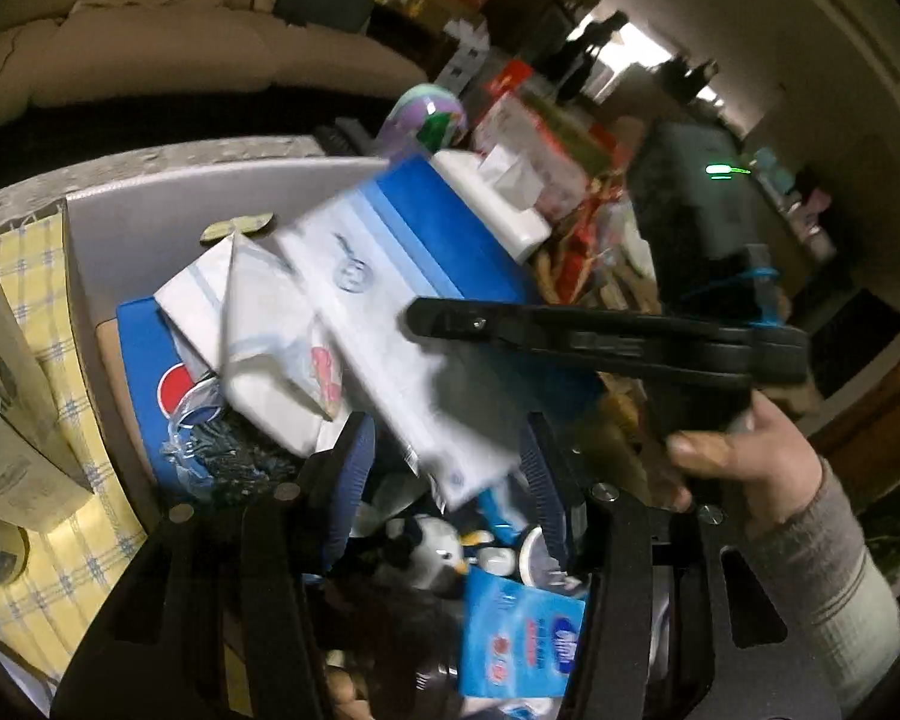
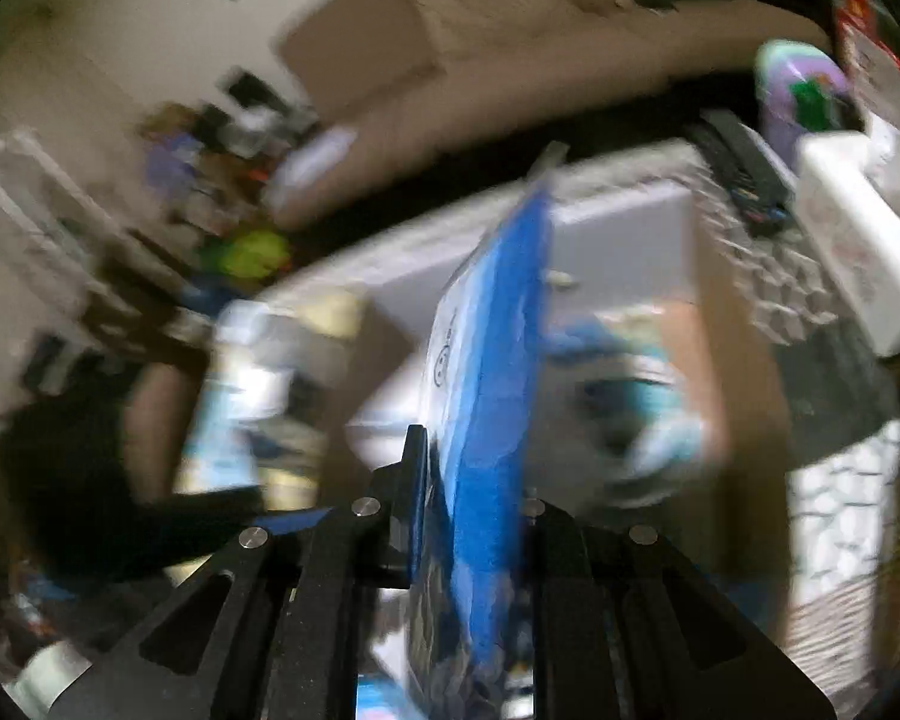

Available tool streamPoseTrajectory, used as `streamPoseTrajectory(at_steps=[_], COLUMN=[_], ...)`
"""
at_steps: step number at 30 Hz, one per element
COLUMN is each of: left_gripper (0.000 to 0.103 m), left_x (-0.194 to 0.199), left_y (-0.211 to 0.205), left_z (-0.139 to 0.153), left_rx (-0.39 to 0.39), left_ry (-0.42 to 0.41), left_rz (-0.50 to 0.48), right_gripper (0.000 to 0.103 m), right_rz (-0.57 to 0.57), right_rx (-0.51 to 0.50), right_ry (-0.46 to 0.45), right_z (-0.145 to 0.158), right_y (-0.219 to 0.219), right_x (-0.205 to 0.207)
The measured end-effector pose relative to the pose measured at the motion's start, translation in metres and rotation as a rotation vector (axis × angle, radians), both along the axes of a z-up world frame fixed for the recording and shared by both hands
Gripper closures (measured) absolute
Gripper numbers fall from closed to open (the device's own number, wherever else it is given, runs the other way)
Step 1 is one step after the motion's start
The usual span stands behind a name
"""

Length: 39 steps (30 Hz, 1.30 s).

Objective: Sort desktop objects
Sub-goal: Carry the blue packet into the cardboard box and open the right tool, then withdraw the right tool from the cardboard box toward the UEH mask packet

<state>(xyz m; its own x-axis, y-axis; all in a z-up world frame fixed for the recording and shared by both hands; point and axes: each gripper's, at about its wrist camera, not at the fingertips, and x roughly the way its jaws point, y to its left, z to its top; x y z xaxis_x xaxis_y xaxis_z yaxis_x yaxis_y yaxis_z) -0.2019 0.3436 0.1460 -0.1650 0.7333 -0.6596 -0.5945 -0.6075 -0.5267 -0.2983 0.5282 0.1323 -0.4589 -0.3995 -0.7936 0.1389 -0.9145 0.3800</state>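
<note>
**Blue-and-white pack lifted over a crowded box**

The right gripper [image 2: 474, 516] clamps a flat blue-and-white pack [image 1: 390, 300], holding it above a cluttered cardboard box [image 1: 108, 276]. The left gripper [image 1: 444, 480] stands half open, empty, over a penguin toy [image 1: 432, 546]. Only the left view shows the right hand [image 1: 744, 450]; the right view is blurred.

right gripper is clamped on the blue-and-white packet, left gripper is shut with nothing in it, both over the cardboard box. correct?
Not quite. The left gripper is open, not shut: the left wrist view shows a clear gap between its blue-padded fingers, nothing held. The rest stands: the right gripper is clamped on the blue-and-white packet, over the cardboard box.
</note>
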Motion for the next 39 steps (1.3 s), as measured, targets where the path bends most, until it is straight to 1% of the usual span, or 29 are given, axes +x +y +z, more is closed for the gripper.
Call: streamPoseTrajectory(at_steps=[2, 4, 6, 7, 8, 9, 10, 11, 13, 16, 20, 22, 23, 25, 28, 31, 33, 35, 39], left_gripper=[0.056, 0.055, 0.052, 0.052, 0.052, 0.052, 0.052, 0.051, 0.048, 0.045, 0.038, 0.030, 0.028, 0.016, 0.005, 0.002, 0.001, 0.001, 0.000], left_x=[0.006, 0.015, 0.026, 0.030, 0.036, 0.042, 0.046, 0.048, 0.056, 0.062, 0.073, 0.082, 0.087, 0.096, 0.115, 0.134, 0.146, 0.161, 0.185], left_y=[-0.003, -0.007, -0.016, -0.023, -0.029, -0.036, -0.042, -0.049, -0.066, -0.089, -0.124, -0.145, -0.155, -0.179, -0.217, -0.257, -0.281, -0.305, -0.335], left_z=[-0.002, -0.003, 0.000, 0.004, 0.007, 0.011, 0.012, 0.015, 0.023, 0.030, 0.033, 0.032, 0.032, 0.031, 0.028, 0.019, 0.014, 0.011, 0.009], left_rx=[-0.012, -0.038, -0.058, -0.065, -0.075, -0.078, -0.077, -0.077, -0.082, -0.098, -0.116, -0.116, -0.116, -0.120, -0.119, -0.133, -0.142, -0.151, -0.170], left_ry=[0.010, 0.034, 0.067, 0.079, 0.094, 0.102, 0.107, 0.112, 0.128, 0.146, 0.142, 0.131, 0.126, 0.119, 0.106, 0.086, 0.072, 0.066, 0.063], left_rz=[-0.012, -0.026, -0.034, -0.035, -0.034, -0.033, -0.031, -0.026, -0.011, 0.018, 0.066, 0.097, 0.113, 0.148, 0.196, 0.252, 0.293, 0.333, 0.385], right_gripper=[0.088, 0.084, 0.082, 0.080, 0.075, 0.055, 0.043, 0.030, 0.031, 0.031, 0.031, 0.031, 0.031, 0.029, 0.027, 0.024, 0.021, 0.021, 0.020], right_rz=[-0.034, -0.045, -0.046, -0.053, -0.069, -0.084, -0.098, -0.102, -0.111, -0.124, -0.074, -0.047, -0.034, -0.016, 0.017, 0.060, 0.084, 0.112, 0.162], right_rx=[0.102, 0.188, 0.193, 0.198, 0.222, 0.247, 0.268, 0.263, 0.258, 0.309, 0.312, 0.316, 0.308, 0.296, 0.294, 0.258, 0.237, 0.217, 0.203], right_ry=[-0.036, -0.026, 0.006, 0.022, 0.050, 0.072, 0.108, 0.124, 0.140, 0.159, 0.154, 0.157, 0.156, 0.152, 0.164, 0.183, 0.196, 0.208, 0.209], right_z=[-0.019, -0.029, -0.030, -0.029, -0.024, -0.020, -0.012, -0.006, 0.005, 0.024, 0.041, 0.045, 0.046, 0.048, 0.054, 0.062, 0.066, 0.069, 0.071], right_y=[0.008, 0.010, 0.011, 0.012, 0.011, 0.008, 0.007, 0.006, 0.004, 0.000, -0.019, -0.030, -0.035, -0.047, -0.068, -0.094, -0.111, -0.132, -0.174], right_x=[-0.008, -0.006, 0.001, 0.003, 0.007, 0.008, 0.012, 0.013, 0.015, 0.014, 0.033, 0.046, 0.055, 0.070, 0.097, 0.125, 0.143, 0.162, 0.196])
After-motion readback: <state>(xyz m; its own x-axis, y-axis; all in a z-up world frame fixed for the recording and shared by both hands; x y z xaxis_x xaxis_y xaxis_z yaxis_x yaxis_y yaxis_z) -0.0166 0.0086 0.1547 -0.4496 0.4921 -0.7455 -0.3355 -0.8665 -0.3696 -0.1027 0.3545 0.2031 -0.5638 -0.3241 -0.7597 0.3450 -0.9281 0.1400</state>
